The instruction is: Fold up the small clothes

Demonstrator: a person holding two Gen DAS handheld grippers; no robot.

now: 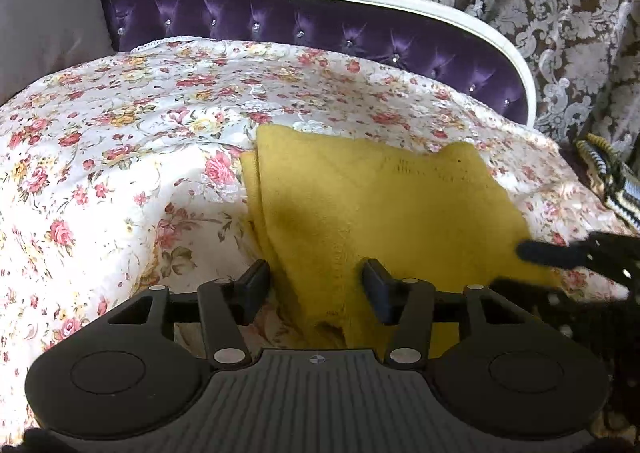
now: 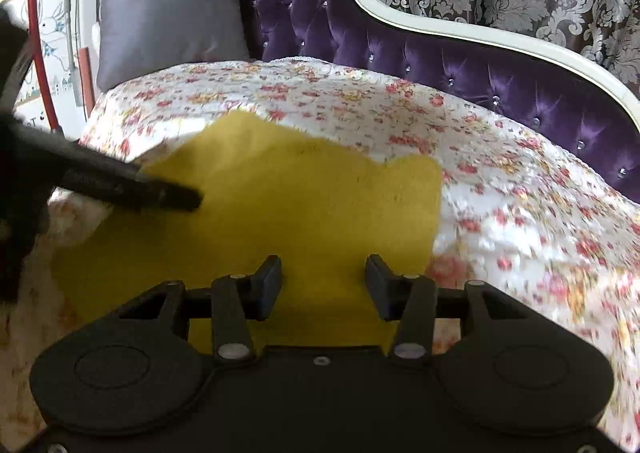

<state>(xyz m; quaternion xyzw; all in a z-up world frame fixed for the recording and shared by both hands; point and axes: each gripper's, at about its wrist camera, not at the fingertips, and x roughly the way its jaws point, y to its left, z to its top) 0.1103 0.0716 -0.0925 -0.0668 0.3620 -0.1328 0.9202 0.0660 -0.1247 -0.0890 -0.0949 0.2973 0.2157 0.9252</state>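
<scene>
A yellow knit garment (image 1: 372, 205) lies folded on the floral bedspread (image 1: 120, 157), with doubled layers showing along its left edge. My left gripper (image 1: 316, 277) hovers open over the garment's near left edge; the cloth lies under the gap and the pads do not press it. In the right wrist view the same yellow garment (image 2: 304, 193) spreads flat, and my right gripper (image 2: 324, 273) stands open just above its near edge, empty. Each gripper shows in the other's view: the right gripper's fingers (image 1: 536, 251) at the garment's right corner, the left gripper's fingers (image 2: 176, 197) over its left part.
A purple tufted backrest (image 1: 240, 13) with a white curved frame (image 2: 460, 29) borders the far side. A grey cushion (image 2: 168, 9) stands at the far left. Patterned curtains (image 1: 540, 5) hang behind. A striped cloth (image 1: 608, 169) lies off the right edge.
</scene>
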